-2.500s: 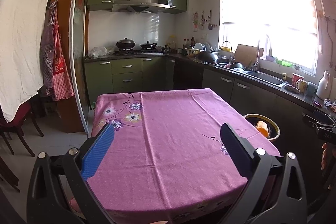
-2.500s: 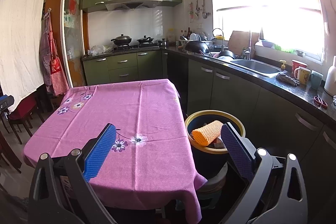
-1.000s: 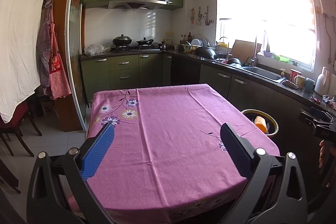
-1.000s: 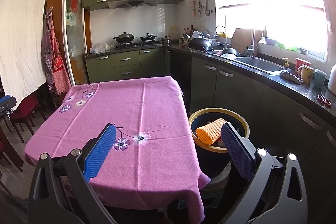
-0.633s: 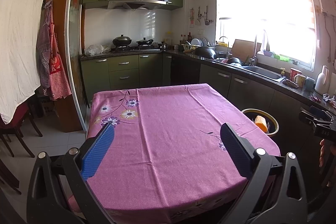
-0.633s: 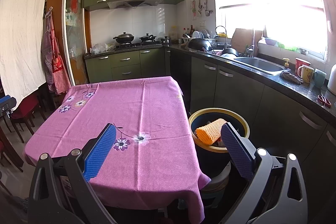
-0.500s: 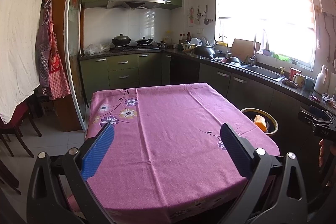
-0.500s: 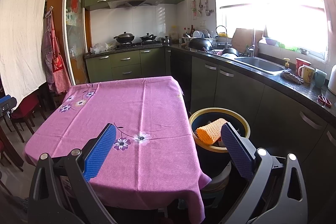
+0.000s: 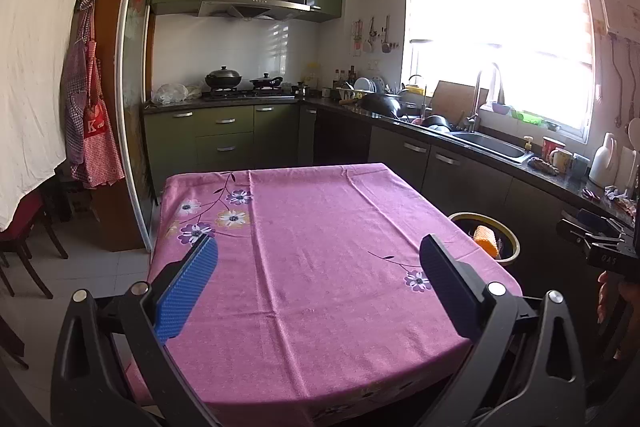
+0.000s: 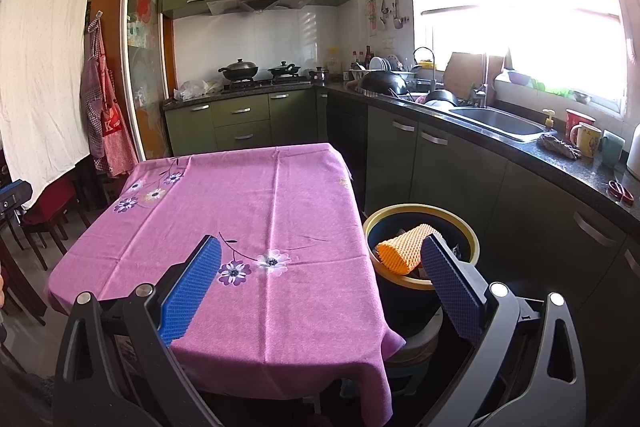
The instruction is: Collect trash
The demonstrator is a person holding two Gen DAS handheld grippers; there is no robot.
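A dark trash bin with a yellow rim (image 10: 424,217) stands on the floor right of the table, holding an orange foam net (image 10: 402,247) and other scraps. The left wrist view shows the same bin (image 9: 510,233) with the orange net (image 9: 485,235) past the table's right edge. My right gripper (image 10: 320,267) is open and holds nothing, above the table's near right corner, its right finger in front of the bin. My left gripper (image 9: 318,265) is open too, above the near part of the pink flowered tablecloth (image 9: 320,227), nothing between its fingers. No trash is visible on the cloth.
Green cabinets and a dark counter (image 10: 560,171) with sink (image 10: 496,121), mugs and scissors run along the right. A stove with pots (image 9: 240,83) is at the back. Red chairs (image 10: 48,211) stand left of the table. The other gripper and a hand (image 9: 608,267) show at right.
Both views have drifted slightly back and up from the table over the last seconds. Both grippers have stayed open and hold nothing.
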